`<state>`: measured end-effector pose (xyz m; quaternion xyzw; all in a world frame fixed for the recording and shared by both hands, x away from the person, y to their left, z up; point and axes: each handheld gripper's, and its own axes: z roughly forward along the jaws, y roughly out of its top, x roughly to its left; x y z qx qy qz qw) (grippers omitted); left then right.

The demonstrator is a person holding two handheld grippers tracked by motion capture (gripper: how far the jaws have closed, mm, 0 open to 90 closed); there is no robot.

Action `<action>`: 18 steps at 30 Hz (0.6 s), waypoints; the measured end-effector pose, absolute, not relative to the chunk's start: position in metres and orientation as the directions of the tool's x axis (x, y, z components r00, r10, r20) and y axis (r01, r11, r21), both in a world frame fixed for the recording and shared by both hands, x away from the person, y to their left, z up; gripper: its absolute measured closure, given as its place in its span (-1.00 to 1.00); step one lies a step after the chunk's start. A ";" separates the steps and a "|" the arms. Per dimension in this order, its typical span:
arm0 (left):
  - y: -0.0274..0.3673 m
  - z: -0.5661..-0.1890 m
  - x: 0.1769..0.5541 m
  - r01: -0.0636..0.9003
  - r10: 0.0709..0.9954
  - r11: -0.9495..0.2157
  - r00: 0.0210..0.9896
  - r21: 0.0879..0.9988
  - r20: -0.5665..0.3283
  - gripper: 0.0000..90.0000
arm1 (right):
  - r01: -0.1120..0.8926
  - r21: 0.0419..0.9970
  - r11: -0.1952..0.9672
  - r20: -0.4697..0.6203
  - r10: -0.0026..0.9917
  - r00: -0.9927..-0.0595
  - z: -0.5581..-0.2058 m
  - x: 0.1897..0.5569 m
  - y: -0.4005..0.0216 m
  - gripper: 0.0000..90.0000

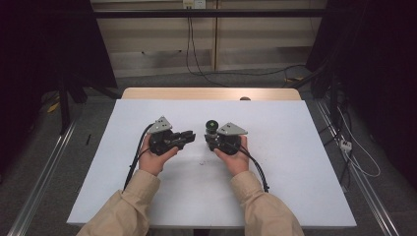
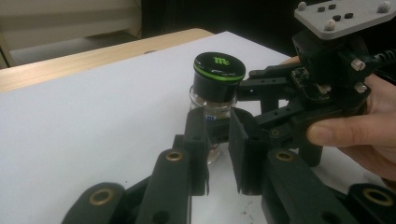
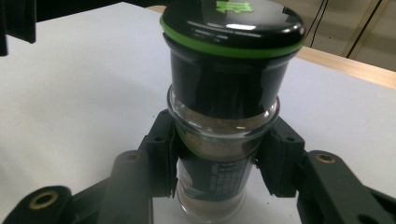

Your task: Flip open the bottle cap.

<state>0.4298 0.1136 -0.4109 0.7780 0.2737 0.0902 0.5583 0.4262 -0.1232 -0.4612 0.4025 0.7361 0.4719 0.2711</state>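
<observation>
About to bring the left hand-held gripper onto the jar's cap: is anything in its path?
Nothing visible: the left hand-held gripper faces the black, green-ringed cap of the glass spice jar across bare white tabletop.

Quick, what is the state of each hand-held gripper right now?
Left hand-held gripper: jaws nearly closed, holding nothing, close to the jar.
Right hand-held gripper: closed on the spice jar.

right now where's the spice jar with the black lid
The spice jar stands upright near the middle of the white table, clamped between the right gripper's jaws, with the left gripper just beside it.
</observation>
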 end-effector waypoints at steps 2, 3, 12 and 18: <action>0.112 -0.410 0.431 0.326 0.526 -0.228 0.834 0.917 -0.166 0.75 | 0.337 0.913 0.232 -0.020 0.848 -0.530 -0.461 0.426 -0.123 0.19; 0.111 -0.410 0.431 0.326 0.526 -0.227 0.834 0.918 -0.167 0.76 | 0.336 0.912 0.233 -0.021 0.848 -0.530 -0.461 0.426 -0.123 0.19; 0.102 -0.410 0.437 0.336 0.522 -0.233 0.835 0.913 -0.174 0.83 | 0.337 0.911 0.236 -0.022 0.847 -0.532 -0.461 0.426 -0.123 0.19; 0.096 -0.413 0.441 0.334 0.524 -0.251 0.836 0.909 -0.162 0.87 | 0.340 0.910 0.235 -0.021 0.847 -0.531 -0.461 0.426 -0.123 0.19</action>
